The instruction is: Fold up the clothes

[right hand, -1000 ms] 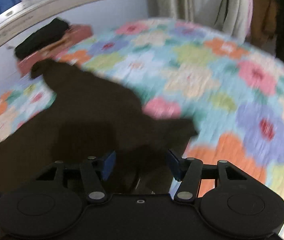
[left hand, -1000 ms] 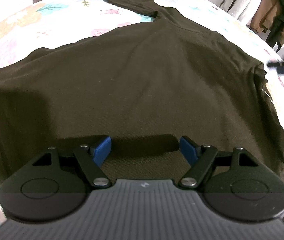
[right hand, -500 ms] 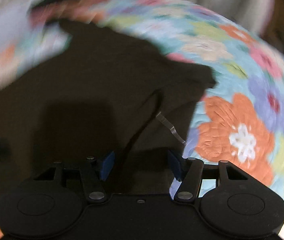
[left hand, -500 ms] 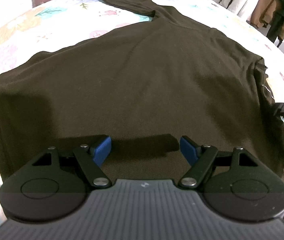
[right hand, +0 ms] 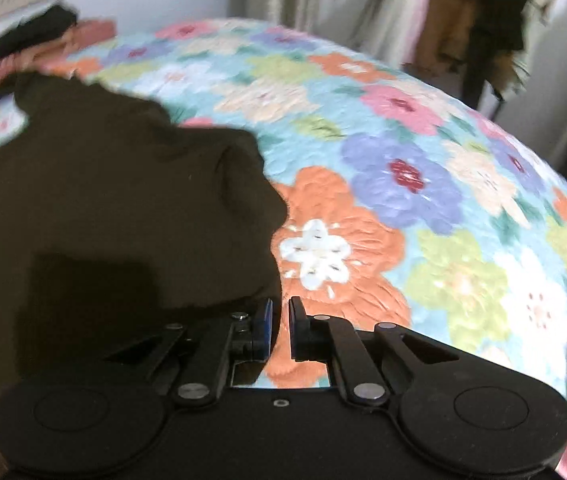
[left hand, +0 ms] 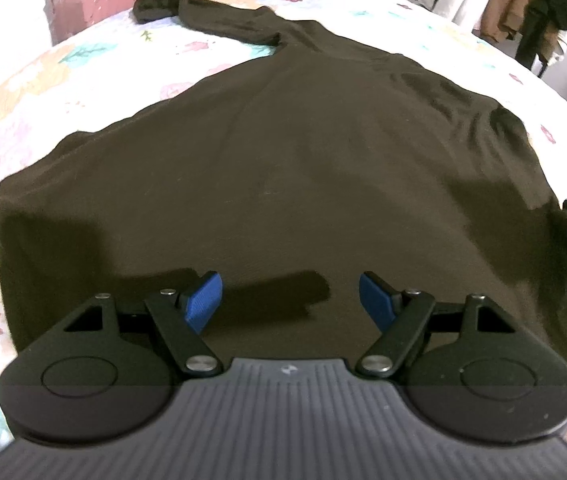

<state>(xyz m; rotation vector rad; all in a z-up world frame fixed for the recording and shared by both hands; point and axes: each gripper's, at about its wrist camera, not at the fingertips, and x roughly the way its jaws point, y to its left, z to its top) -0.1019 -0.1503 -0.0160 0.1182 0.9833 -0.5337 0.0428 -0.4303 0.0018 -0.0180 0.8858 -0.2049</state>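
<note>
Floral bed carries dark shirt, spread flat mid-frame for folding. Left claw gapes over hem, empty. Right claw nearly closed at shirt's edge; grip on cloth unclear.

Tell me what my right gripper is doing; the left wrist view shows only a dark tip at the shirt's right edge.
Observer: The right gripper sits at the shirt's edge, fingers almost together, with a narrow gap.
Operator: Is fabric pinched?
Observer: Cannot tell; an orange flower of the bedspread shows through the gap.
Operator: What lies beyond it?
Observer: Floral bedspread, then hanging clothes by the wall.
</note>
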